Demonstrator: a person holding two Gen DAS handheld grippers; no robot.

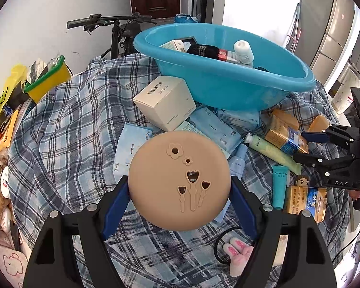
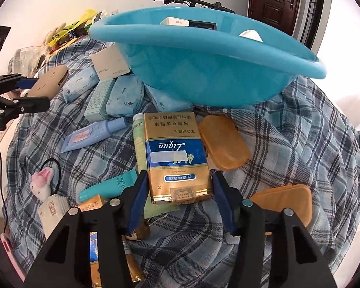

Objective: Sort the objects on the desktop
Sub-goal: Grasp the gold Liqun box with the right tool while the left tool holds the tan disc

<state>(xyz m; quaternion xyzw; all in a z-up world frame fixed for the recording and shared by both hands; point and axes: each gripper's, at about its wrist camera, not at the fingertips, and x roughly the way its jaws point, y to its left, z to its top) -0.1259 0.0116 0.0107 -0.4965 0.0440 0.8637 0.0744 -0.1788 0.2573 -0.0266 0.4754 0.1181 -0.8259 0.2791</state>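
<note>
A round tan case (image 1: 178, 180), pierced with flower cut-outs, is clamped between the blue pads of the left gripper (image 1: 180, 200) and is held clear above the checked cloth (image 1: 67, 129). In the right wrist view the same case (image 2: 49, 82) is seen from the side at the far left. The right gripper (image 2: 178, 188) is set around the near end of a gold and blue carton (image 2: 174, 158); its pads are seen at the carton's two sides, though firm pressing cannot be told. No earlier picture is given.

One blue basin (image 1: 228, 88) is placed at the far side of the cloth, and in it a white bottle (image 1: 243, 51), a dark roll and several small boxes are seen. One cream box (image 1: 165, 102) is leant against the basin's wall. At least four pale blue wipe packs (image 1: 213, 124) are counted beside it. Three tubes are counted: one pale green (image 1: 271, 151), one teal (image 1: 279, 187), one blue (image 2: 93, 134). Two gold cartons are seen in the left wrist view, the second (image 1: 304, 199) near the teal tube. Two orange pads (image 2: 224, 142) are laid to the right of the carton. One pink plush rabbit (image 2: 42, 182) is laid near the cloth's edge.
</note>
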